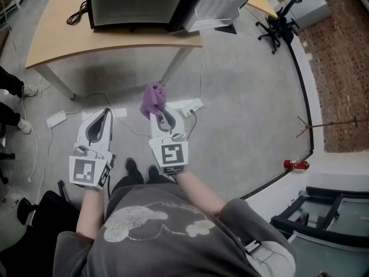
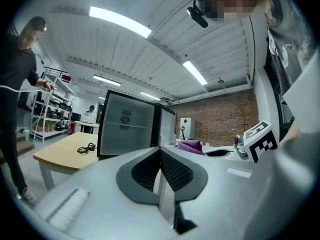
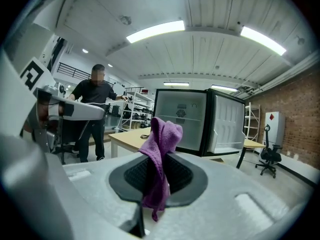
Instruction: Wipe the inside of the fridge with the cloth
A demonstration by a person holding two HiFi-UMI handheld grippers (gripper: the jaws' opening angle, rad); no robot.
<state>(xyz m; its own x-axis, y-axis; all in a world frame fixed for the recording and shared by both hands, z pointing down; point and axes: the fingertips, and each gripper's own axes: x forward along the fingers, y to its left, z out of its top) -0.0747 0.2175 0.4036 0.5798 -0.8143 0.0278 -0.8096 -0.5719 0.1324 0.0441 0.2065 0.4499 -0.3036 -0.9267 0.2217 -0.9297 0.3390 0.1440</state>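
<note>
On the wooden table [image 1: 55, 36]: fridge [image 1: 132, 4], door open, well apart from both grippers. Over the floor [image 1: 242, 97], side by side: left gripper [image 1: 102, 115], pressed together with nothing between; right gripper [image 1: 161, 119], pinching the purple cloth [image 1: 153, 100], bunched above the tips, tail hanging between the pads.

From my head the fridge [image 1: 138, 4] is cut off by the far edge, so only its lower front and open door [image 1: 222, 4] show. The table [image 1: 57, 33] runs out of frame there too. At the left edge a bystander [image 1: 8, 81] is only legs and shoes. The cloth [image 1: 153, 100] has its lower end buried between the jaws of my right gripper [image 1: 160, 115]. The cable [image 1: 78, 15] on the table is too small to tell its kind.
</note>
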